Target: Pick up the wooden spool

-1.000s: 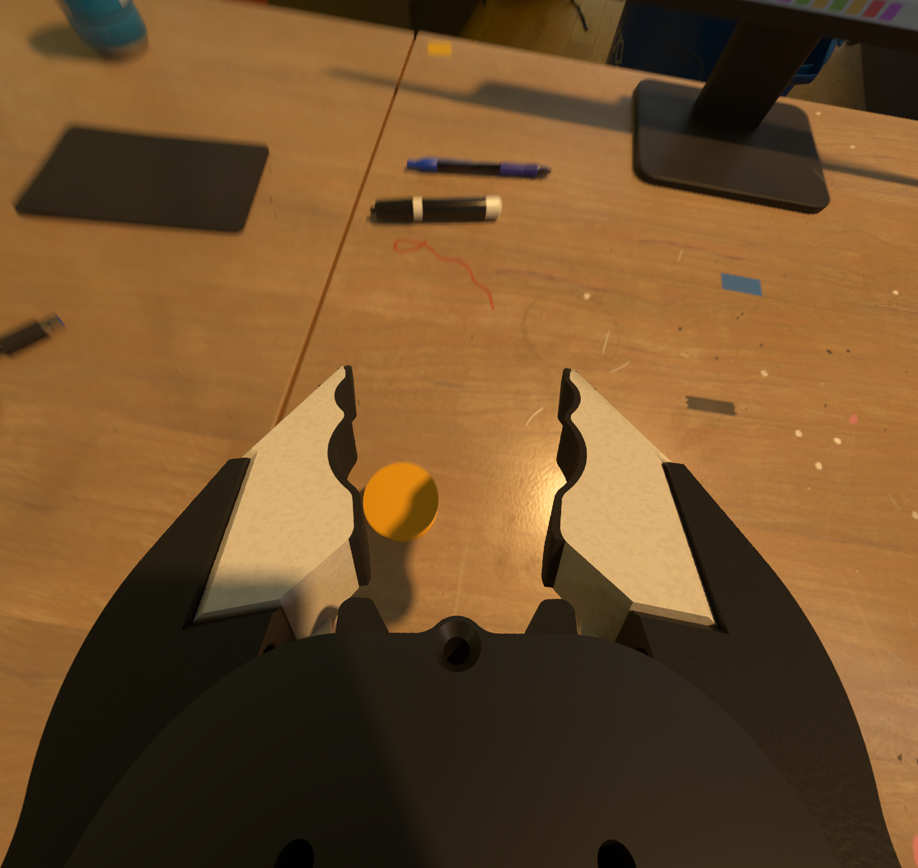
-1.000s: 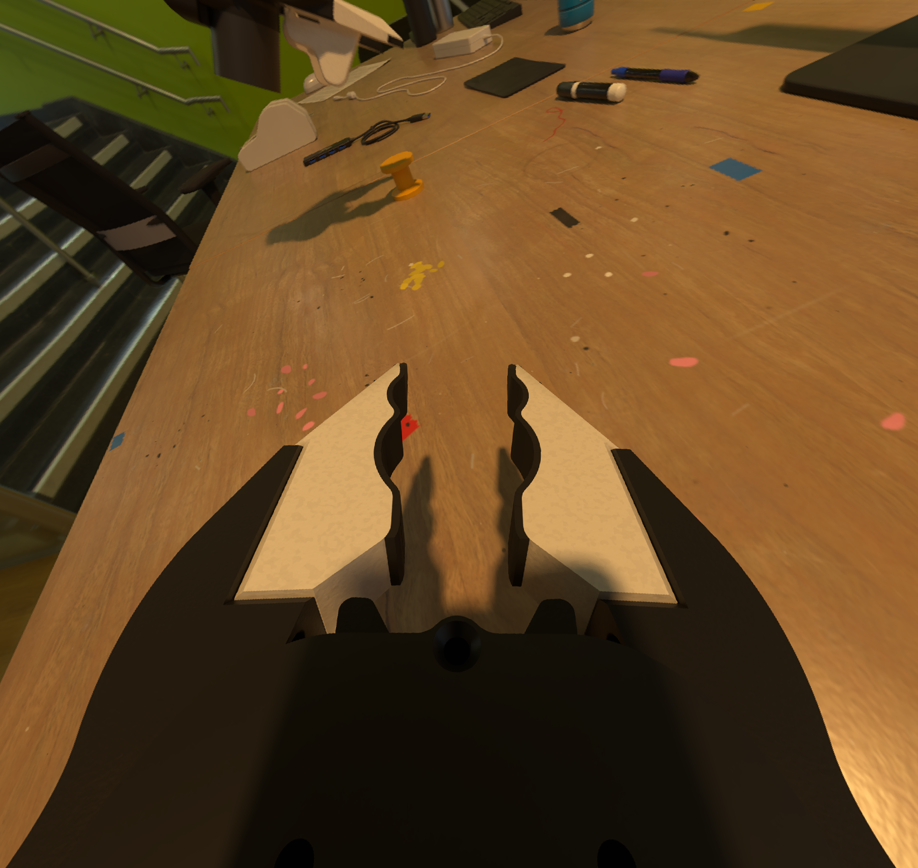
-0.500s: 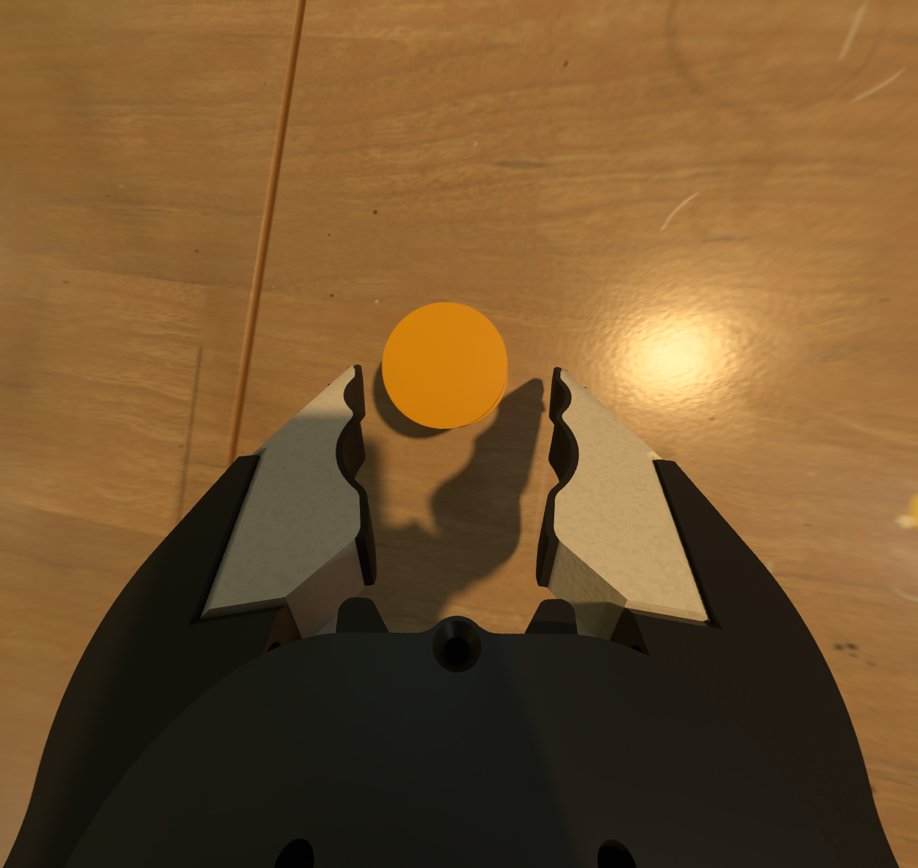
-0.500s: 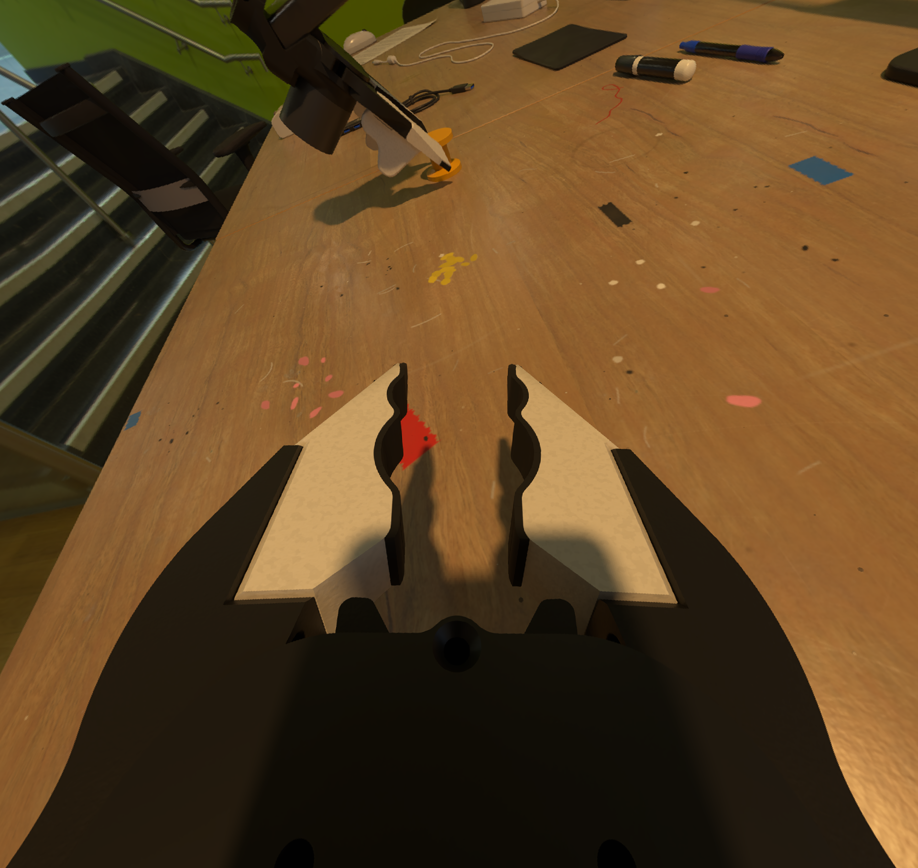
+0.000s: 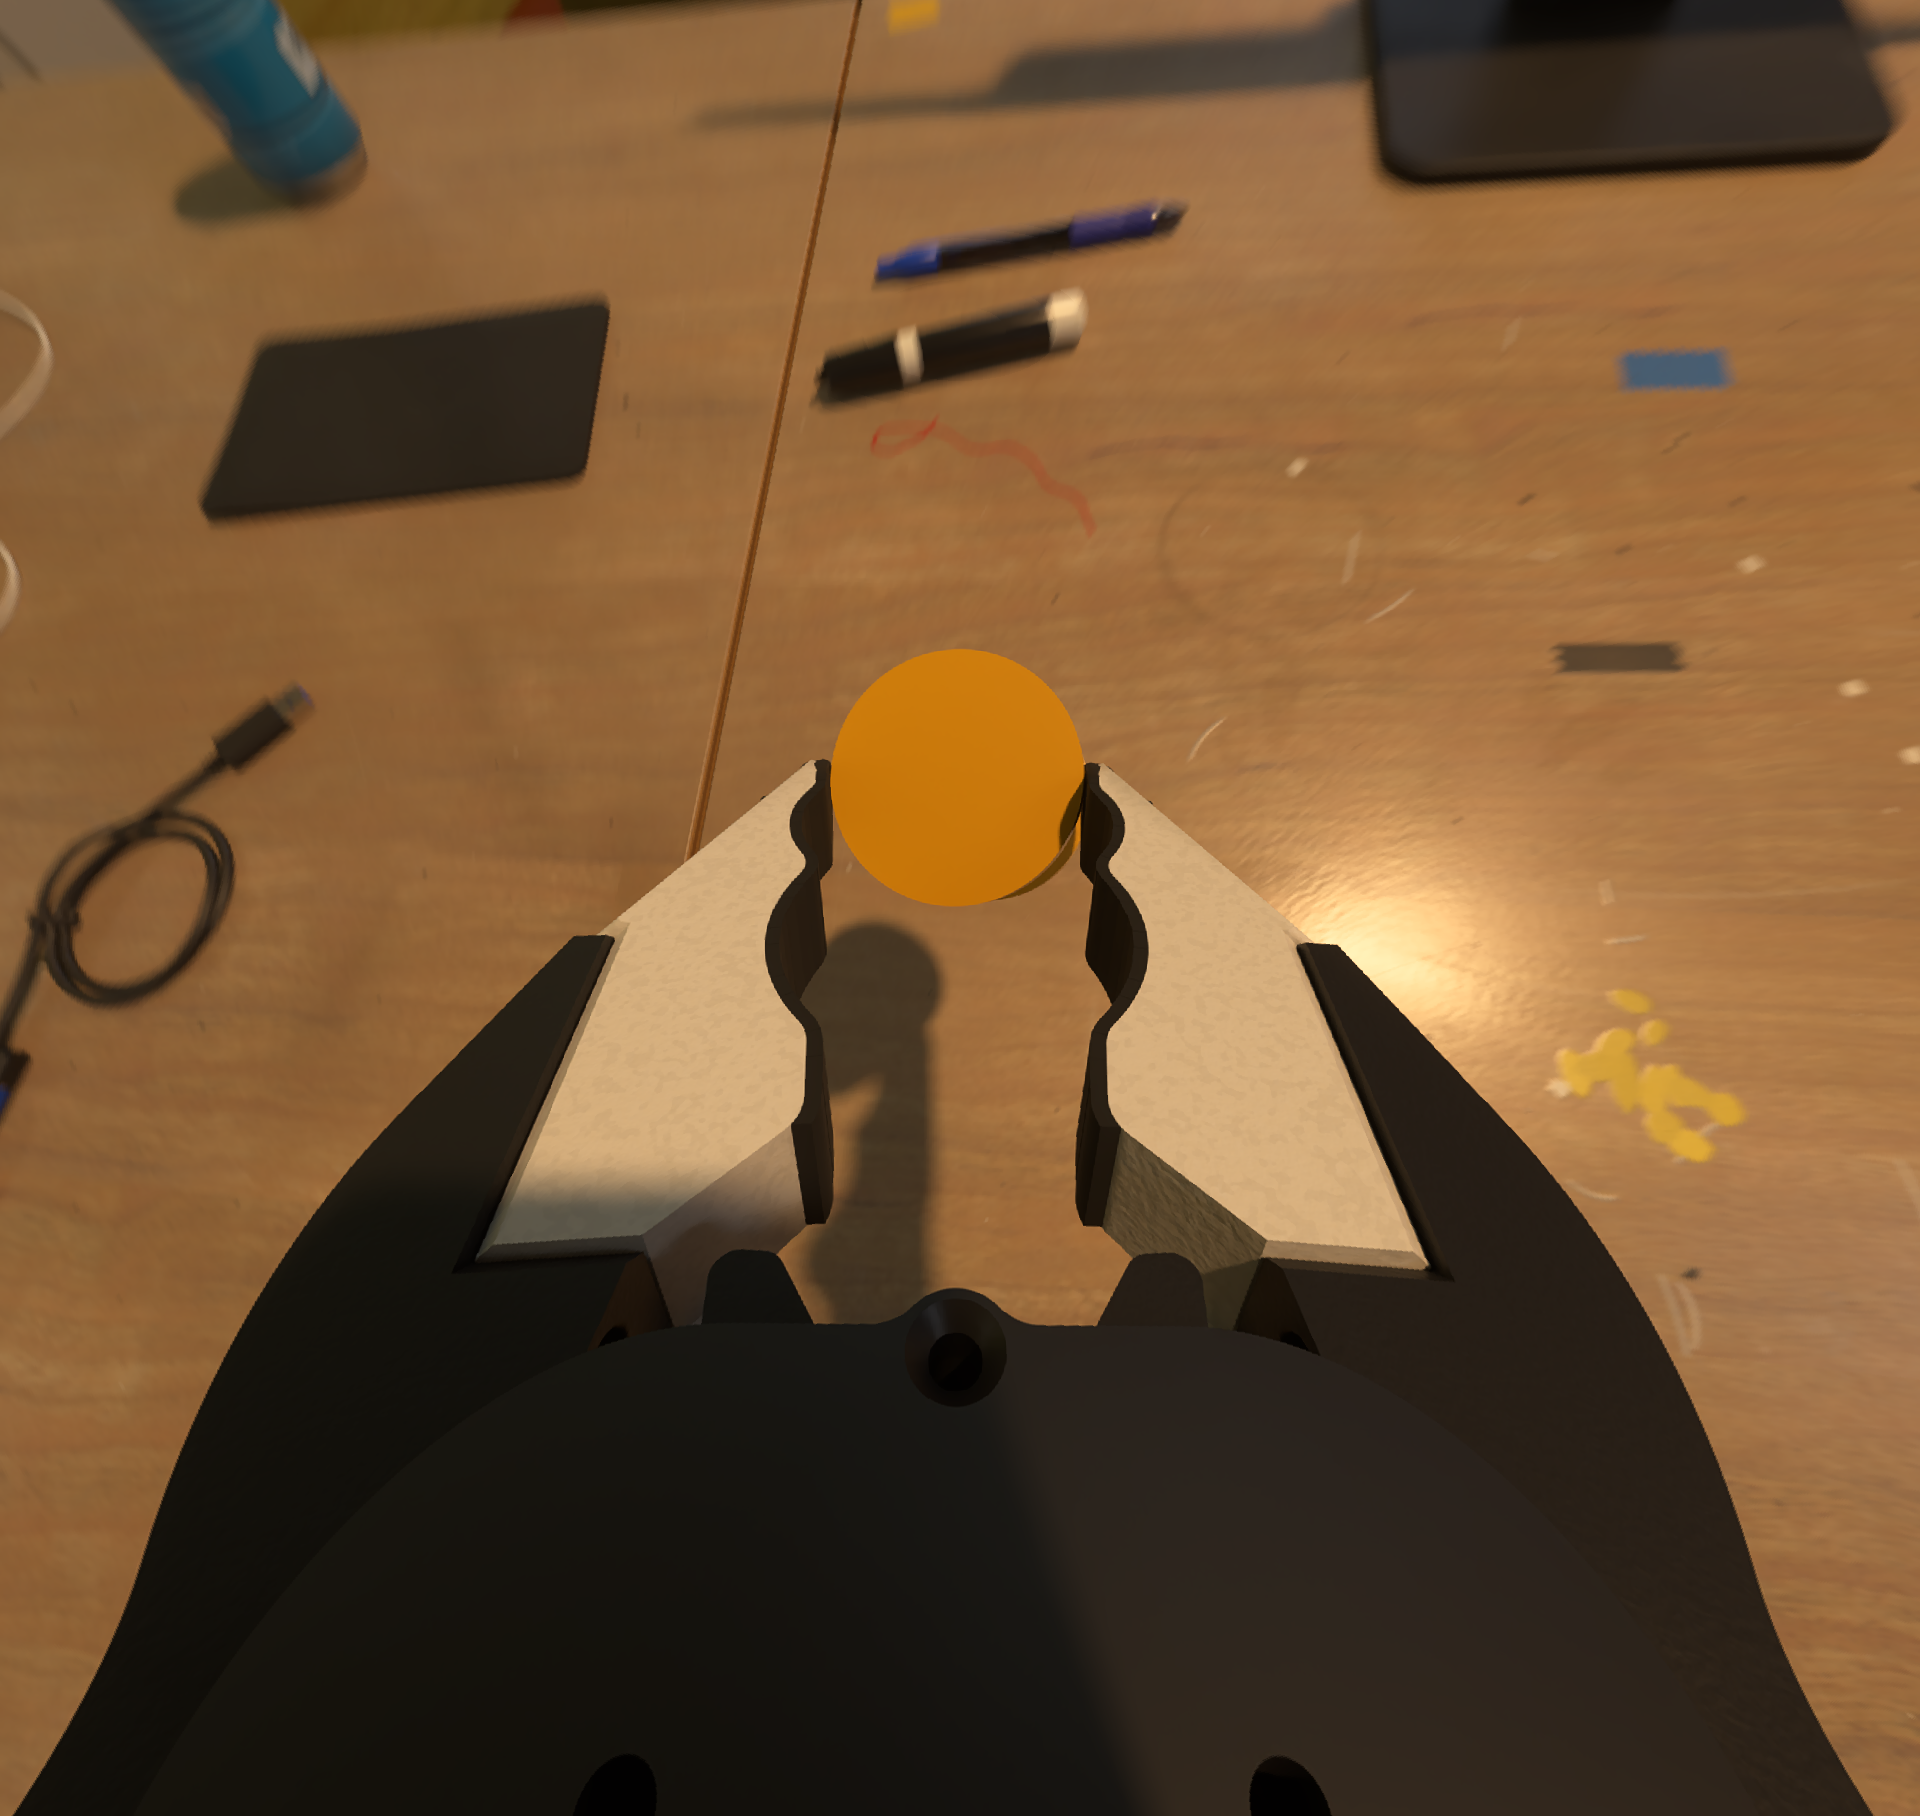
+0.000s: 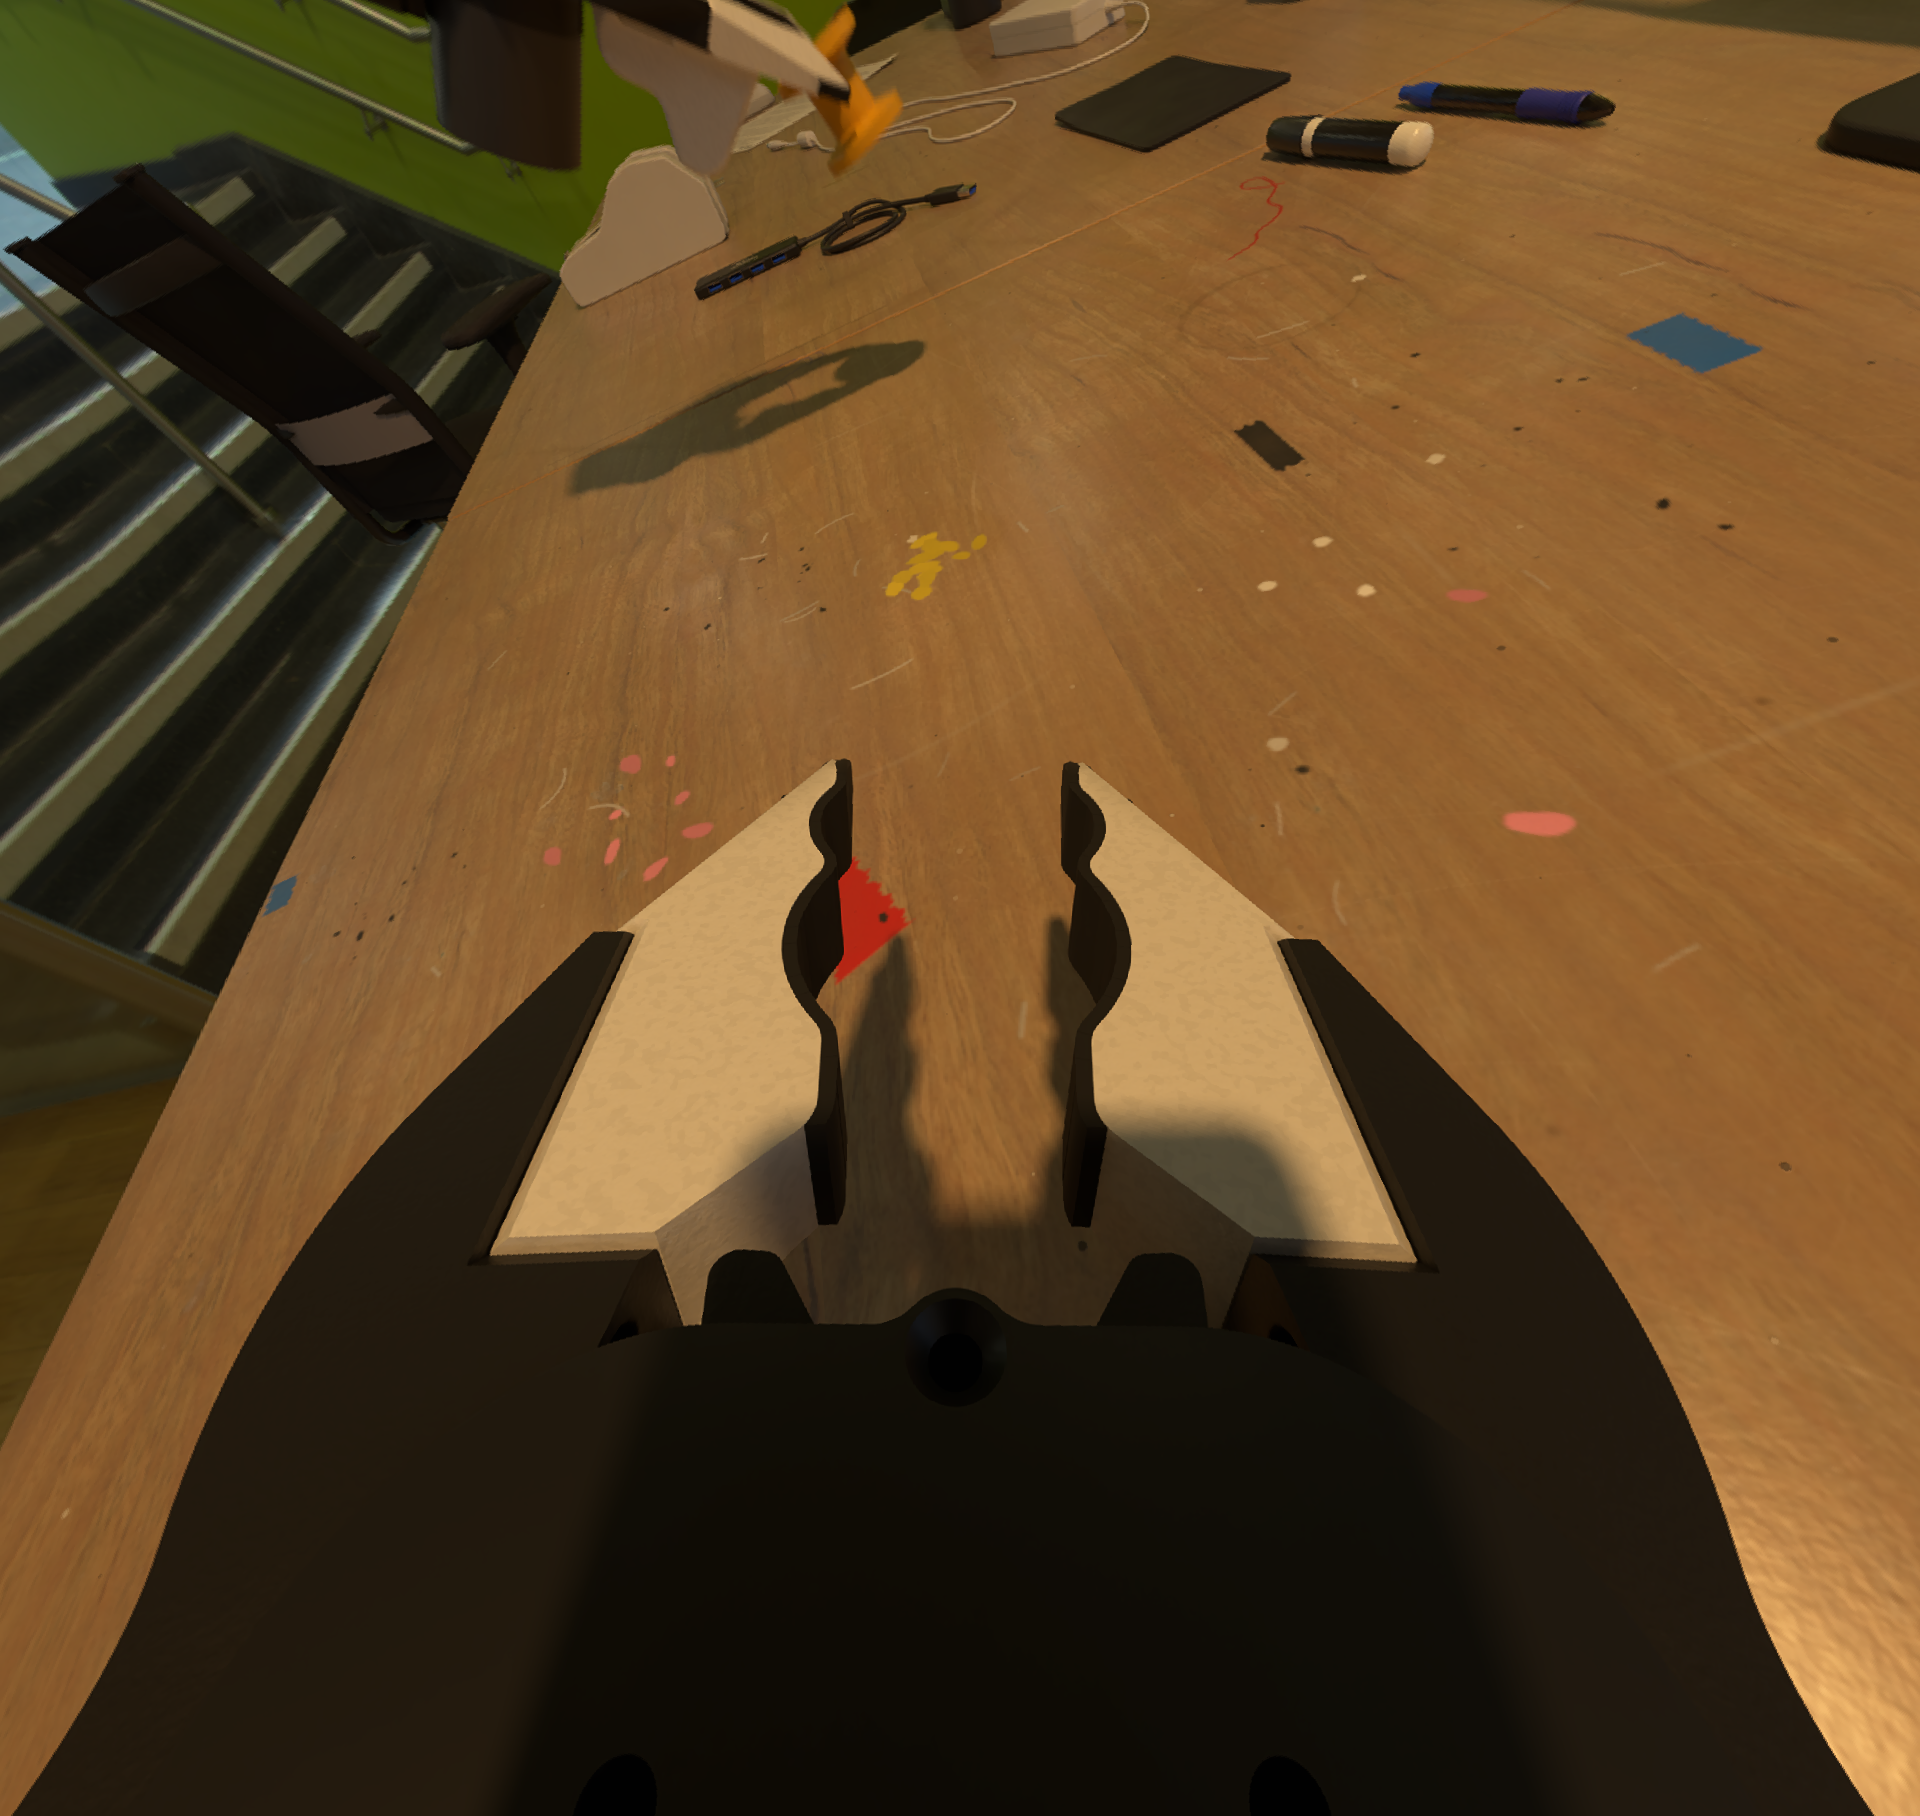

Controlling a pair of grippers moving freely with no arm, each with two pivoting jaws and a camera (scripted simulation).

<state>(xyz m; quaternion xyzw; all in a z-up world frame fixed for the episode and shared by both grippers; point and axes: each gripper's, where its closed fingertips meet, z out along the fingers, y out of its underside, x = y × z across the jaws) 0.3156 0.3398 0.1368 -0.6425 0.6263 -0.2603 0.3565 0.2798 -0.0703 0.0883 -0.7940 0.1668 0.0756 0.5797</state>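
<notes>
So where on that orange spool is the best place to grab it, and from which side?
Grip the narrow core between the two flanges, coming end-on over one round flange. The wooden spool is already held that way by the left gripper, fingers either side of its waist, lifted clear of the table.

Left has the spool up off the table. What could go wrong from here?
1. The wooden spool sits only at the very fingertips of the left hand-held gripper, so it might slip out.
2. In the right wrist view it hangs tilted near the table edge; a drop could roll off.
</notes>
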